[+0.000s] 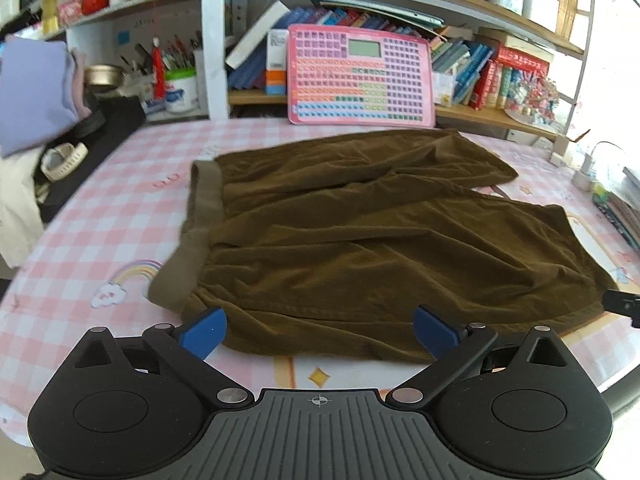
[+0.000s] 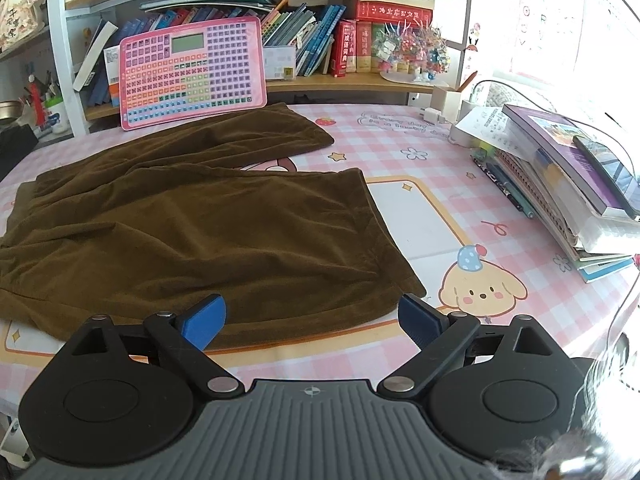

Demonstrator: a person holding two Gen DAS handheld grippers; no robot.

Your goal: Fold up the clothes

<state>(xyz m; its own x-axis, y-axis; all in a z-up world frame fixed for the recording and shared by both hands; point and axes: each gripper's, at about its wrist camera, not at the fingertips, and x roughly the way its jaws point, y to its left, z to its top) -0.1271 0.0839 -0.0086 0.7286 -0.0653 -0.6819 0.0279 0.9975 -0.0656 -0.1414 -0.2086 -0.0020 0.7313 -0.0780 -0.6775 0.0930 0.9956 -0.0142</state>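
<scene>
At the bottom of the left wrist view, the left gripper [image 1: 320, 330] is seen spread wide, nothing held. The right gripper [image 2: 312, 318], low in its own view, is likewise wide and empty. Just beyond both, brown shorts [image 1: 360, 240] are laid flat mid-frame on a pink checked tablecloth [image 1: 100, 232]. Farther up, a pink keyboard toy [image 1: 360, 76] is propped against bookshelves [image 1: 500, 116].

The bench [image 2: 420, 152] has a pink checked cover with cartoon pictures. Brown shorts [image 2: 192, 224] lie flat on it. Behind the shorts a pink toy keyboard [image 2: 192, 72] leans up, and right of the shorts sits a pile of books [image 2: 568, 184].
</scene>
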